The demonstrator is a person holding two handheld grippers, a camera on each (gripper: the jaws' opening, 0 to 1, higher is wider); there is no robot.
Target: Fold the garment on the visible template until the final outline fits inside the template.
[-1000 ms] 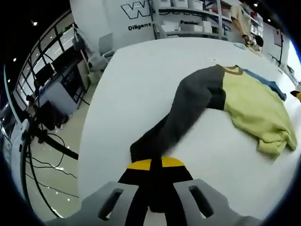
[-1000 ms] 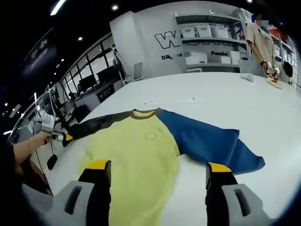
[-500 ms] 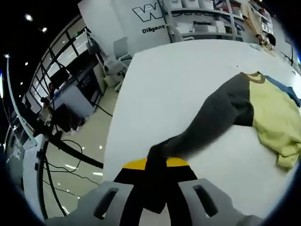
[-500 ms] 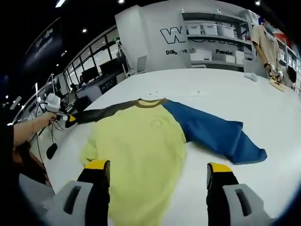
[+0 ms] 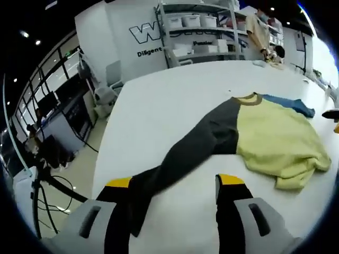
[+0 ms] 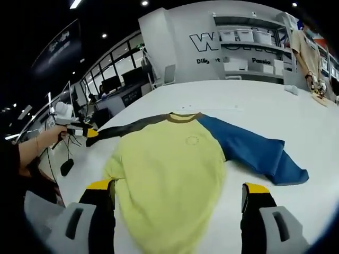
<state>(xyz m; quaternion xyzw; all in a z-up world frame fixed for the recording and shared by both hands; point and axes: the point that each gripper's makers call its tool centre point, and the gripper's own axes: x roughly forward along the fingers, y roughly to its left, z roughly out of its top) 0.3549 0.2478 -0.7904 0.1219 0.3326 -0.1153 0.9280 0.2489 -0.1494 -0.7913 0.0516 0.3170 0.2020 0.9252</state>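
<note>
Garment (image 6: 175, 169) spread flat on white counter (image 5: 159, 106), grey sleeve (image 5: 175, 159) lying between released left gripper (image 5: 172, 203) jaws, right gripper (image 6: 177, 203) jaws likewise released; risk: sleeve dragging off counter edge, bunching on regrasp

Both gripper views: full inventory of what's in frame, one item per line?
Garment: one, yellow body, brown collar, flat on the table.
Grey sleeve: one, dark grey, stretched toward the left gripper, its end lying between that gripper's parted jaws.
Blue sleeve: one, blue, spread on the table on the opposite side.
Table: one, white.
Shelving: one unit, white, with pale bins, against the far wall.
Left gripper: one, grey with yellow and black tips, open.
Right gripper: one, same colours, open over the yellow hem.
Hand: one, holding the left gripper.
</note>
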